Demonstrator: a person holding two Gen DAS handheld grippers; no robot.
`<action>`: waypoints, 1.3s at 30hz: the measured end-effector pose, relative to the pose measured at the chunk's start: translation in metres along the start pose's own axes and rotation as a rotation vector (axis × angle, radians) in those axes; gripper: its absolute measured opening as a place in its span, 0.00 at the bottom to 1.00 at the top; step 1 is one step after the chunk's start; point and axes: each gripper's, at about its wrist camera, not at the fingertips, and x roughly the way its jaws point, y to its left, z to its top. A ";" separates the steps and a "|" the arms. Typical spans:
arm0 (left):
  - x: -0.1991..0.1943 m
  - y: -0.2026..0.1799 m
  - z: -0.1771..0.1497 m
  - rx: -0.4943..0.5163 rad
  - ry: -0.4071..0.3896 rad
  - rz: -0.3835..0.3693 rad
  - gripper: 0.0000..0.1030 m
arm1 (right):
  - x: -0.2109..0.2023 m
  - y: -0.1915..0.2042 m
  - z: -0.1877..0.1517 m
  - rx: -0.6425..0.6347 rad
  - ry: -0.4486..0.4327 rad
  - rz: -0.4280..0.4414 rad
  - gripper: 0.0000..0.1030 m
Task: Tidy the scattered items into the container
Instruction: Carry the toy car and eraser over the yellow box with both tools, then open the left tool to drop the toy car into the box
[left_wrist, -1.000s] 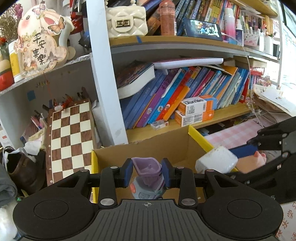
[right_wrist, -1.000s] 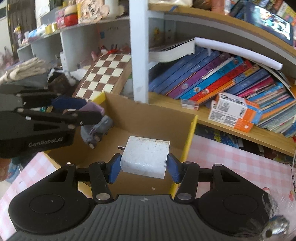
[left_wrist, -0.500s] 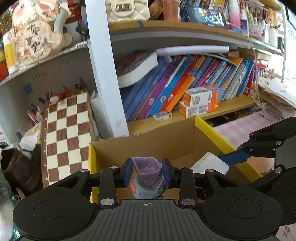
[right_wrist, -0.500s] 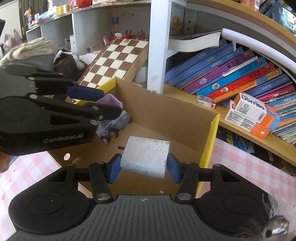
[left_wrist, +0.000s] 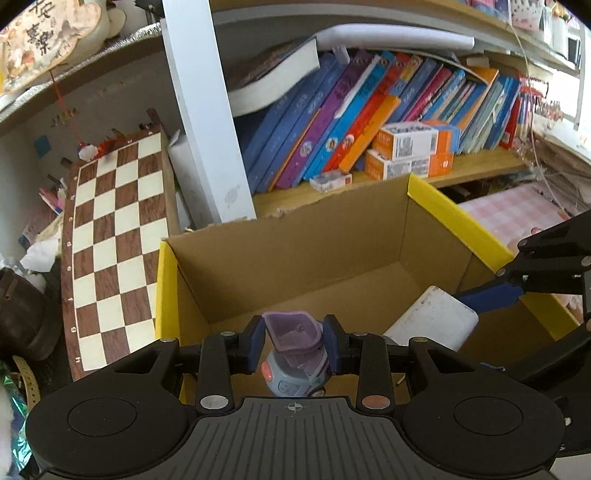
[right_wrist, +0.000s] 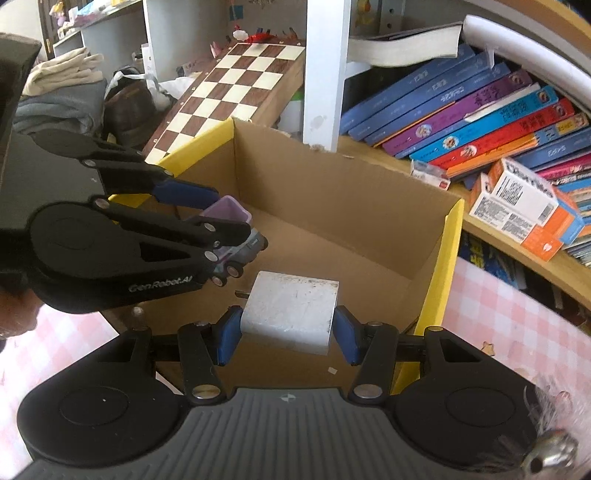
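Clamping a toy truck (left_wrist: 295, 354) by its purple bed, the left hand-held gripper (left_wrist: 294, 349) hangs inside the cardboard box (left_wrist: 456, 225), low enough to let go without a drop. At its 3 o'clock, the right hand-held gripper (right_wrist: 287, 328) pinches a white block (right_wrist: 291, 314) by its sides, also over the box floor. Books (left_wrist: 332, 122) lean on the shelf at 12 o'clock.

1. The left wrist view looks forward and down along its own tongs (left_wrist: 294, 343) into the cardboard box (left_wrist: 280, 254), close, from the box's near left side.
2. The right wrist view faces the same box (right_wrist: 332, 192) from the near right.
3. Both share the box, chessboard (left_wrist: 114, 240) and bookshelf (left_wrist: 369, 129); each sees the other tongs.
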 end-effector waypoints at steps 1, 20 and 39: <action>0.001 0.000 0.000 0.002 0.003 0.001 0.32 | 0.001 -0.001 0.000 0.003 0.002 0.002 0.50; 0.007 0.000 -0.002 0.037 0.034 0.062 0.32 | 0.014 0.000 0.008 -0.012 0.031 0.018 0.50; -0.012 -0.003 -0.001 0.041 -0.021 0.072 0.52 | 0.030 -0.001 0.009 -0.019 0.092 0.028 0.50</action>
